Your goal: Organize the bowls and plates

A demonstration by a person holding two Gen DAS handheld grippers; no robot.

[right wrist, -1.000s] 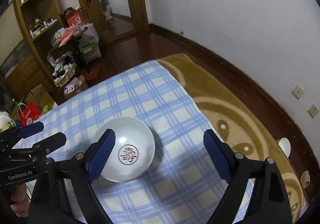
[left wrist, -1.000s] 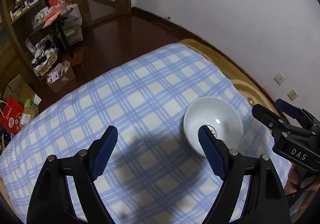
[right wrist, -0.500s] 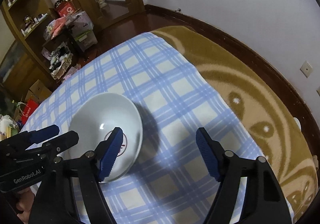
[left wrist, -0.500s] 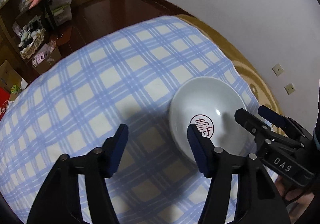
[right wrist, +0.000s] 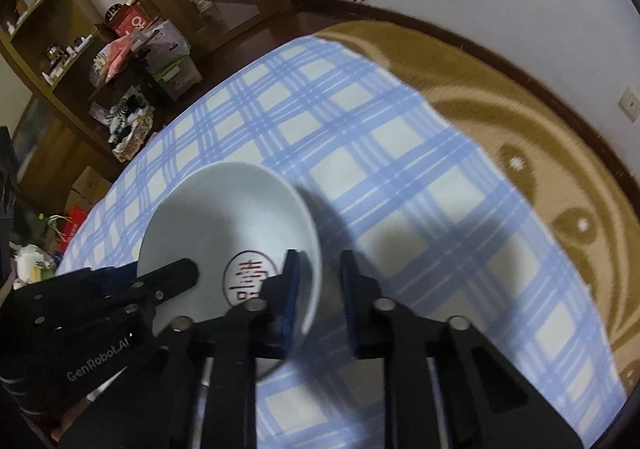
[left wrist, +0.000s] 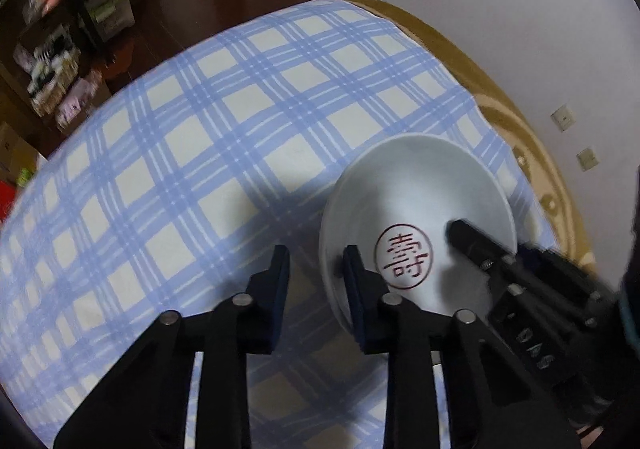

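Observation:
A white bowl (left wrist: 416, 205) with a red round character mark inside sits on the blue checked cloth (left wrist: 208, 137); it also shows in the right wrist view (right wrist: 228, 225). My left gripper (left wrist: 316, 277) straddles the bowl's near left rim, one finger inside and one outside, jaws partly closed with a gap. My right gripper (right wrist: 318, 281) straddles the bowl's right rim the same way, jaws narrow but not pressed on it. Each gripper shows in the other's view, the right (left wrist: 520, 289) and the left (right wrist: 100, 301).
The cloth (right wrist: 400, 153) covers a surface with a tan patterned blanket (right wrist: 520, 121) beyond its right edge. Shelves, boxes and bags (right wrist: 120, 69) crowd the dark wood floor at far left. A white wall (left wrist: 480, 9) stands behind.
Both grippers have moved down and in onto the bowl's rims from opposite sides, and both jaws have narrowed a lot from wide open.

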